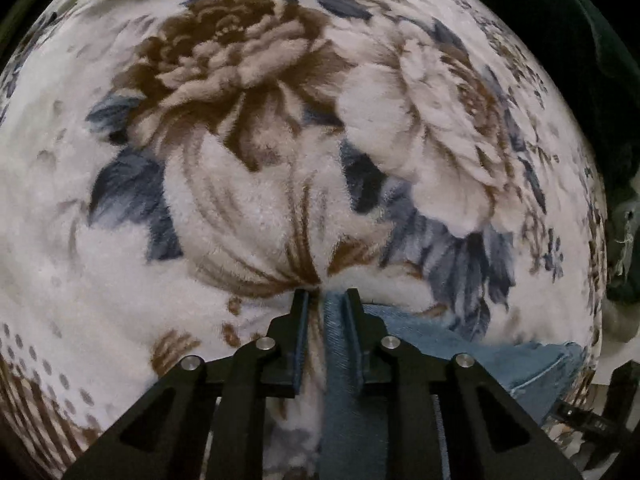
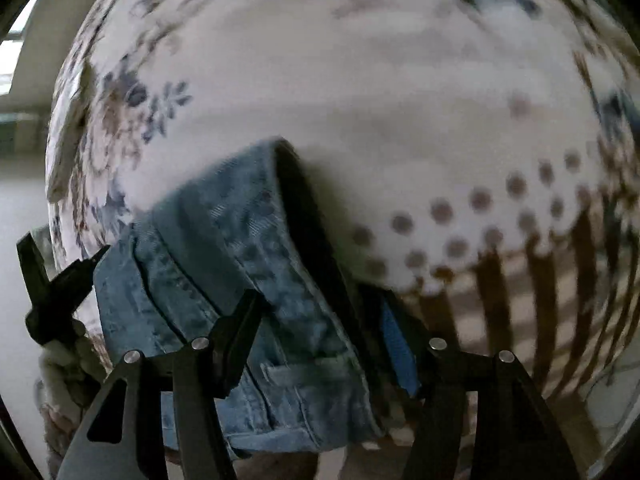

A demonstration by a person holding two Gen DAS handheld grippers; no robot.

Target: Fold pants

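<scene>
Left wrist view: left hand-held gripper (image 1: 326, 294) nearly closed, pinching a denim edge of the jeans (image 1: 472, 354) w/ blanket (image 1: 248, 184) pile.

Right wrist view: right hand-held gripper (image 2: 320, 300) open, straddling the jeans' waistband (image 2: 224, 240), no grip. Likely mid-fold; next needs regrasp.

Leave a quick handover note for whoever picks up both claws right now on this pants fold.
Left claw: nearly closed, pinching a denim edge of the pants along with some floral blanket.
Right claw: open, straddling the bunched jeans, not gripping.
Pants lie crumpled on the blanket, one end raised.
Done: left grasp only.
Left: right grasp, spread flat, fold.
</scene>
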